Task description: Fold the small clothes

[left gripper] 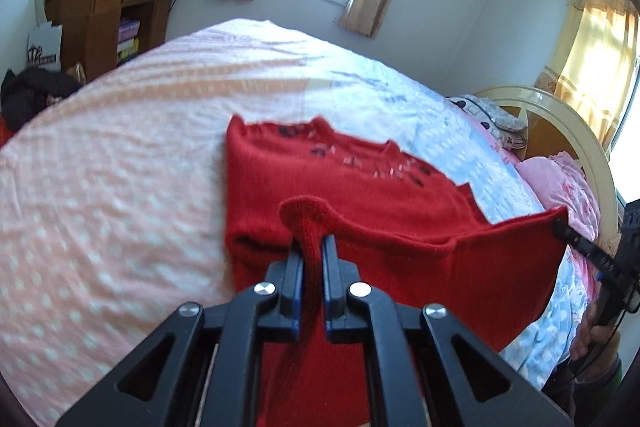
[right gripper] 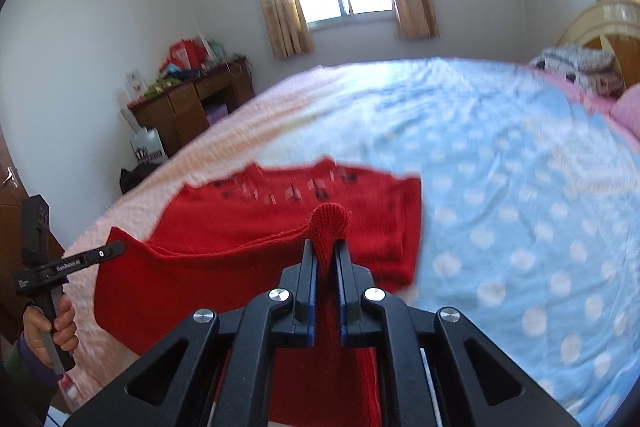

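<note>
Both my grippers, left point(left gripper: 311, 241) and right point(right gripper: 327, 245), are clamped on the near hem of the red sweater point(left gripper: 360, 195), lifting it; its far part lies on the bed point(left gripper: 120, 147).

The left gripper point(left gripper: 311, 247) fills the lower middle of its own view, its two black fingers point(left gripper: 293, 267) pointing toward 12 o'clock and pressed together on a pinch of the red sweater point(left gripper: 360, 187). In the right wrist view it shows at 9 o'clock, gripped by the left hand point(right gripper: 48, 323) wrapped around its handle, a dark sleeve cuff at the wrist. The right gripper point(right gripper: 328, 255) likewise points toward 12 o'clock, fingers point(right gripper: 308, 267) clamped on the knit. From the left wrist view it enters at 3 o'clock, the right hand point(left gripper: 596, 331) below it at about 4 o'clock.
</note>
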`<control>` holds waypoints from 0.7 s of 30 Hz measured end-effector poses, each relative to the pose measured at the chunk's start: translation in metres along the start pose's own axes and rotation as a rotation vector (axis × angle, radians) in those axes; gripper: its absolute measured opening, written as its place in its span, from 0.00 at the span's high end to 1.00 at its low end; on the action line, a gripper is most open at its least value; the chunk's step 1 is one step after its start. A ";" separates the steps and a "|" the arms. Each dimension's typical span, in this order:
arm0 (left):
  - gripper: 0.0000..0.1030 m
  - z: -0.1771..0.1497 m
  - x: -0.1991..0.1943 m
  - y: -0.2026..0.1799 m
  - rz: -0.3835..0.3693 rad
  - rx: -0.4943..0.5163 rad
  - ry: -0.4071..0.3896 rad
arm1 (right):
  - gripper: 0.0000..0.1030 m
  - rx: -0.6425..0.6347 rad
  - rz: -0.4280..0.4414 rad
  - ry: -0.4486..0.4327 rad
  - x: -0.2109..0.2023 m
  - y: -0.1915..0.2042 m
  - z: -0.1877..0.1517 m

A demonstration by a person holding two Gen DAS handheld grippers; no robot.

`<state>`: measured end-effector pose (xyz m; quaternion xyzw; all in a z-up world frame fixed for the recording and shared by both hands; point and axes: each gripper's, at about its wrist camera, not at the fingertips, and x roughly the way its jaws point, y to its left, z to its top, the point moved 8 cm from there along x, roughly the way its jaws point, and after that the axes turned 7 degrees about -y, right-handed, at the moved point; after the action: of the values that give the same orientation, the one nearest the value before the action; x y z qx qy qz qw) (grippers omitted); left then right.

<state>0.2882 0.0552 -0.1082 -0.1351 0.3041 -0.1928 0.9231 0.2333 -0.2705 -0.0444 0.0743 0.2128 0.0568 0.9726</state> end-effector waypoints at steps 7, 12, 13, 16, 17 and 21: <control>0.93 0.047 0.011 0.009 0.038 -0.031 -0.036 | 0.93 -0.104 -0.018 -0.059 0.014 0.017 0.047; 0.93 0.081 0.028 0.015 0.071 -0.042 -0.057 | 0.93 -0.140 -0.059 -0.076 0.046 0.013 0.076; 0.93 0.088 0.036 0.017 0.079 -0.048 -0.056 | 0.93 -0.136 -0.064 -0.072 0.056 0.011 0.082; 0.93 0.102 0.056 0.021 0.109 -0.055 -0.054 | 0.93 -0.111 -0.071 -0.058 0.086 0.002 0.096; 0.93 0.106 0.062 0.023 0.114 -0.059 -0.054 | 0.93 -0.113 -0.083 -0.056 0.097 -0.001 0.100; 0.93 0.118 0.099 0.035 0.155 -0.083 -0.046 | 0.94 -0.119 -0.122 -0.039 0.144 -0.014 0.108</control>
<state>0.4432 0.0590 -0.0800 -0.1537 0.3002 -0.1048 0.9356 0.4095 -0.2770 -0.0081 0.0041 0.1942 0.0084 0.9809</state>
